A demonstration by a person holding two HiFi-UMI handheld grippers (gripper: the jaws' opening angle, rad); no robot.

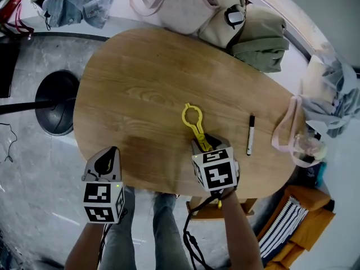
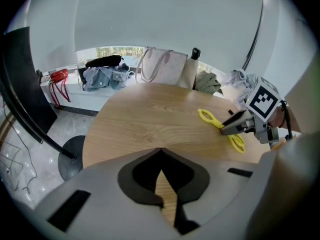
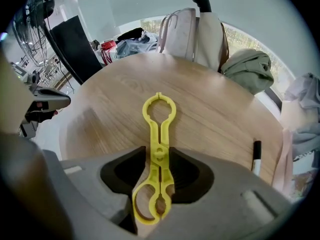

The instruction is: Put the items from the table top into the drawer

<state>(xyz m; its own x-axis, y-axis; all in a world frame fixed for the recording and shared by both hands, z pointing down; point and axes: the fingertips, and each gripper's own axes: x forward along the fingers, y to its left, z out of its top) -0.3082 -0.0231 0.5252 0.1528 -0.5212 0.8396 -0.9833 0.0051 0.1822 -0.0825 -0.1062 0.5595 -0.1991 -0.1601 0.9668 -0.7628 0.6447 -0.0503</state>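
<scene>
A yellow plastic tool (image 1: 194,122) (image 3: 159,134) with a ring at each end lies on the oval wooden table (image 1: 146,83). My right gripper (image 1: 203,145) (image 3: 157,151) points steeply down over its near half. The pads touch the tool's middle on both sides, and the near ring lies between the jaws. A black marker pen (image 1: 251,134) (image 3: 256,156) lies just to the right. My left gripper (image 1: 107,159) (image 2: 160,151) hangs at the table's front left edge, its tips together and empty. The left gripper view shows the right gripper (image 2: 235,124) on the tool (image 2: 220,125). No drawer is in view.
Bags (image 1: 180,4) and olive clothing (image 1: 261,38) crowd the table's far edge. A clear bag with pink straps (image 1: 298,142) hangs off the right edge. A black round stand base (image 1: 53,103) is on the floor at left. An orange seat (image 1: 304,218) sits at lower right.
</scene>
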